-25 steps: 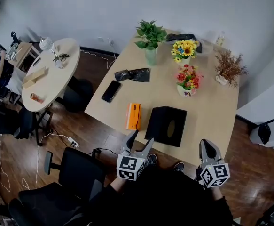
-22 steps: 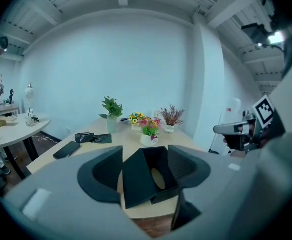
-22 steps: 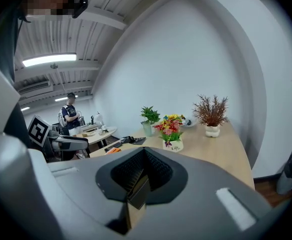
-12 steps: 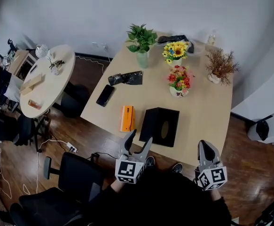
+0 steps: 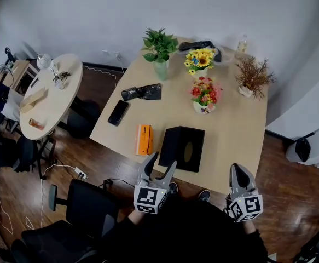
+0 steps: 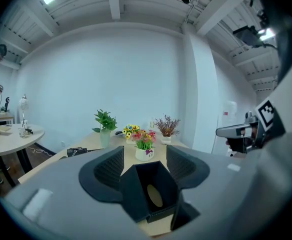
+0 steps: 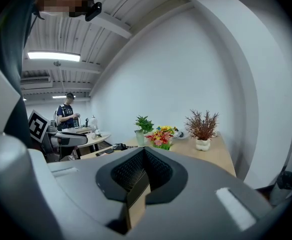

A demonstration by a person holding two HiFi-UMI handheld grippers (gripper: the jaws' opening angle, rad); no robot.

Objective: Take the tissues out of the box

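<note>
The black tissue box lies flat near the front edge of the tan table, its oval slot facing up. No tissue shows in the slot. My left gripper hovers just short of the table's front edge, left of the box's near corner, jaws a little apart with nothing between them. In the left gripper view the box shows through the gap of the left gripper. My right gripper hangs off the table's front right, shut and empty. In its own view the right gripper has its tips together.
On the table stand an orange box, a phone, a black bag, a green plant, sunflowers, red flowers and a dried plant. A round table and an office chair are at left.
The head view has drifted, so the table and box sit slightly further left and up. Both grippers stay in about the same place below the table edge.
</note>
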